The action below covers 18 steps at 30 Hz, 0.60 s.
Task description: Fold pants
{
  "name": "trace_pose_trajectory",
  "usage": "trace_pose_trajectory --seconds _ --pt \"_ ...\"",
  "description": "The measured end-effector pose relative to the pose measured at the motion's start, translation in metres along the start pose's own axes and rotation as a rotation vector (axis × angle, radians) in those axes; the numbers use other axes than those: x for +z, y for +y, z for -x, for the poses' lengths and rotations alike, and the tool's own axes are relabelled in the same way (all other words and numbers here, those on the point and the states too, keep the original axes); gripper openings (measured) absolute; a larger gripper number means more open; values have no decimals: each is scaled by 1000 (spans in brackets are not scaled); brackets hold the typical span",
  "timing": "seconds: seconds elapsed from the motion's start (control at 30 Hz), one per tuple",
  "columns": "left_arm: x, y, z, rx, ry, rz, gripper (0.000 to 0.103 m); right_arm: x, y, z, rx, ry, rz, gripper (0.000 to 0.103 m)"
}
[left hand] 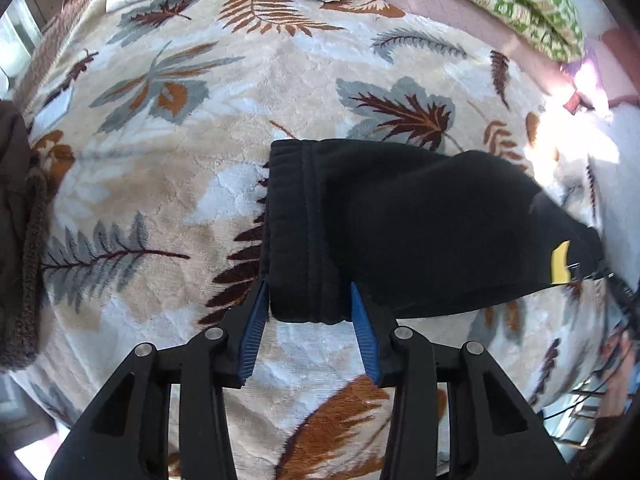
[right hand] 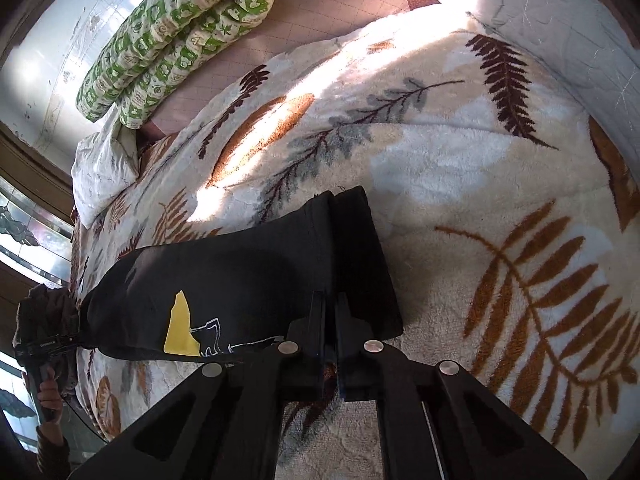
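Our left hand-held gripper (left hand: 308, 300) had its blue-padded fingers spread apart on either side of the near corner of the black pants (left hand: 400, 224); the pads (left hand: 256, 320) flanked the banded end of the cloth without pinching it, so we judged it open and only framing that corner, perhaps ready to take it or just let go. Our right hand-held gripper (right hand: 330, 312) had its fingers drawn nearly together over the other banded end of the pants (right hand: 240, 280), and the cloth appeared clamped between them, though the exact contact was hidden by the fingers themselves.

We held an end on each side, we think, so the garment could be kept stretched and flat for a fold. It lay on the bed, on a fleece blanket (left hand: 180, 180) printed with leaves, and looked already doubled into a long dark band. Its long axis ran from one gripper to the other, across the near part of the bed, with a yellow print (right hand: 180, 328) facing up near the middle. A green patterned quilt (right hand: 172, 36) sat well apart at the far side.
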<state>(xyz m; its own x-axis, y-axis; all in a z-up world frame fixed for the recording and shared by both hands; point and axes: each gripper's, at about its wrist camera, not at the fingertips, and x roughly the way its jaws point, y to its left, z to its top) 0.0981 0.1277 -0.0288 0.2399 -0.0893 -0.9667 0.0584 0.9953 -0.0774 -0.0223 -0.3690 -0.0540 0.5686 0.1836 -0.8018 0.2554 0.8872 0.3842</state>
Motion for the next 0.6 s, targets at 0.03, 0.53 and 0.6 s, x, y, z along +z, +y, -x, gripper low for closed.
trace_pose_trajectory --seconds 0.03,0.53,0.6 --pt "-3 -3 -6 21 15 -27 40 0 0 8 1 -27 9 3" --pt "-5 37 22 -91 3 9 42 -9 -24 30 32 -57 -87 22" --pt "5 41 28 -75 -19 31 42 -2 -21 42 55 -98 -92 30"
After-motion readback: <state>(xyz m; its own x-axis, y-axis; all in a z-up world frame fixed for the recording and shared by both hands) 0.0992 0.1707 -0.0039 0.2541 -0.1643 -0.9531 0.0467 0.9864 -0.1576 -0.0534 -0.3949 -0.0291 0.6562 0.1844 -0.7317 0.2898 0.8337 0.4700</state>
